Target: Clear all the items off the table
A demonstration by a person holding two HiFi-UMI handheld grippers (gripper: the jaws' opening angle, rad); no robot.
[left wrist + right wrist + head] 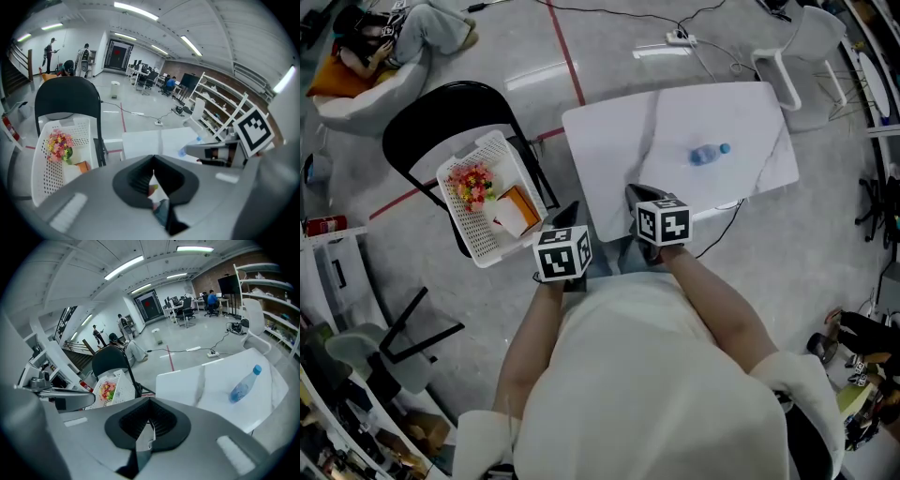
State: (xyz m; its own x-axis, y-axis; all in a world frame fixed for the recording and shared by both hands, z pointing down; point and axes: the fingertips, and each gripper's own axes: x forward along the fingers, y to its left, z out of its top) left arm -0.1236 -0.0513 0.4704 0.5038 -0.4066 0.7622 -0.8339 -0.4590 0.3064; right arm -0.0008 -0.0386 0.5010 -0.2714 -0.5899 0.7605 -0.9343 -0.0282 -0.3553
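Mid-frame in the head view, the grey two-jaw left gripper (566,217) and grey two-jaw right gripper (637,199) sit side by side, tilted downward, jaws pressed together on both, bare forearms (712,291) trailing toward the bottom edge.

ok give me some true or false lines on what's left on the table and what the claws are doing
1. A bottle lies on its side on the table. True.
2. The basket stands on the table. False: it sits on the black chair beside the table.
3. Flowers are in the basket. True.
4. The right claw grips the bottle. False: it is shut on nothing, at the table's near edge, well apart from the bottle.
5. The left claw is wide open. False: its jaws are together, with nothing held.
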